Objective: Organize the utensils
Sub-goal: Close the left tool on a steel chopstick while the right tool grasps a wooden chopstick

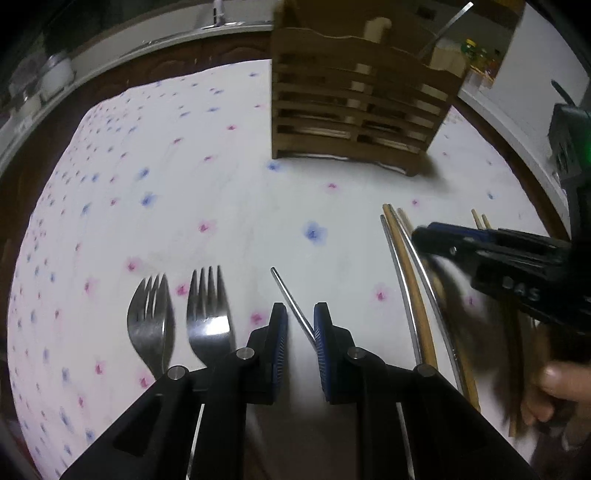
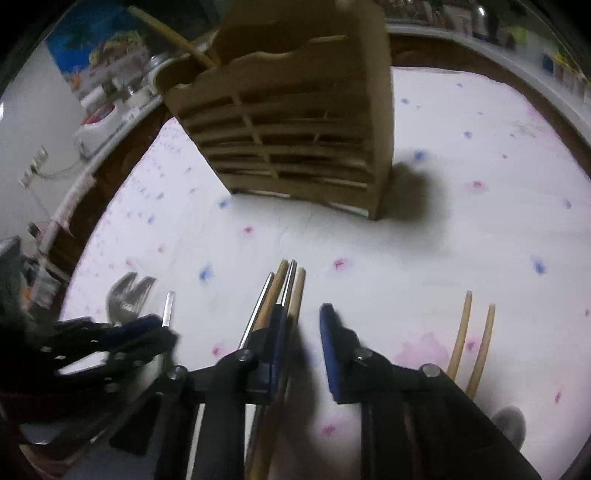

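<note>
A wooden slatted utensil holder stands at the back of the table; it also shows in the right wrist view. My left gripper is open, its jaws on either side of a single metal chopstick lying on the cloth. Two forks lie to its left. My right gripper is open, just right of a bundle of metal and wooden chopsticks; it also shows in the left wrist view. Two wooden chopsticks lie to the right.
The table has a white cloth with pink and blue flowers. A counter with jars and containers runs behind it. A chopstick stands in the holder. A hand holds the right gripper.
</note>
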`<state>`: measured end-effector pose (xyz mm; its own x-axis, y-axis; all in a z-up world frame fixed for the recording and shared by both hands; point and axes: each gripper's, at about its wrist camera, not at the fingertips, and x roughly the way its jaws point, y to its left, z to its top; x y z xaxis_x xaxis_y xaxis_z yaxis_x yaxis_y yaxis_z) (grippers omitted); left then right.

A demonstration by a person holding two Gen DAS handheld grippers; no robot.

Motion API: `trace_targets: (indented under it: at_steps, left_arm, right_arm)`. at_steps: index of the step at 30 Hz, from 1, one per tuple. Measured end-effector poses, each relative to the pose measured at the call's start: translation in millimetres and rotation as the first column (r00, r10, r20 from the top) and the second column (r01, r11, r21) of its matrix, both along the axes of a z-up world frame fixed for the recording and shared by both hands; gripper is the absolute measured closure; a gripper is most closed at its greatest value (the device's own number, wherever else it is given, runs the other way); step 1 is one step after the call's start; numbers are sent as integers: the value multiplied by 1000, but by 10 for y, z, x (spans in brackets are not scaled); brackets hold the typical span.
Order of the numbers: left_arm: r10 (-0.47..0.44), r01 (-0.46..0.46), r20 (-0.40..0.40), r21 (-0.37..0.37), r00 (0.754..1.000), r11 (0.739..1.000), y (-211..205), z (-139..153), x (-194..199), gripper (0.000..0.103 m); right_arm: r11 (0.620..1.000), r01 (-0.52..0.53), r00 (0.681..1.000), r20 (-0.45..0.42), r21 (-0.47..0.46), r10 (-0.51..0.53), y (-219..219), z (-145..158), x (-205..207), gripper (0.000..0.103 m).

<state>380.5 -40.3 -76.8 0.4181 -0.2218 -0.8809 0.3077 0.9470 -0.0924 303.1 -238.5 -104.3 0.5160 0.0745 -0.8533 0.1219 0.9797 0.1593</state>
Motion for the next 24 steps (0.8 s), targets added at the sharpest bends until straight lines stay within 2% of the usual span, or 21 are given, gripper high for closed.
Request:
trace_targets:
  at_steps: [1,6,8,11,14,16,19,22,24]
  left_arm:
    - [7,-7,-8,0,1000,1000,9,1,-4,88]
    - [51,-53,-58,-39,997,998,27,25,22,87]
    - [70,-73,-63,-45,996,996,14,39,71,87]
    - [63,-65,-47,-38,997,997,-99,27,159,87]
    - [18,-19,-19,-29,1000,999,-216,0,190,97]
    - [-15,14,-27,-49,1000,999,-232,-2,174,97]
    - [9,-12,-40,-72,999,997,-131,21,149,97]
    - [11,-13,-56,-38,998,999,-141,-3,170,93]
    - [-3,3,-50,-9,999,1000,-211,-12,190,91]
  right_arm:
    - [999,-13,1000,-8,-31,12,24,-10,12,91]
    - [998,-31,999,-37,-52,29,-7,-32,-13,93]
    - [999,-20,999,-47,-29,18,-32,-40,17,92]
    - [999,-23,998,-52,-42,21,5,-36,96,92]
    - [996,-43,998,-52,-72,39,49,-30,114,94]
    - [996,-57,997,-55,-61,54,8,-15,78,95]
    - [999,-50,997,-62,-20,49,-101,1,33,95]
    - [999,-41,997,-58,22,42,-160,-3,35,95]
    - [999,-43,998,-53,19,44,-149,0,40,95]
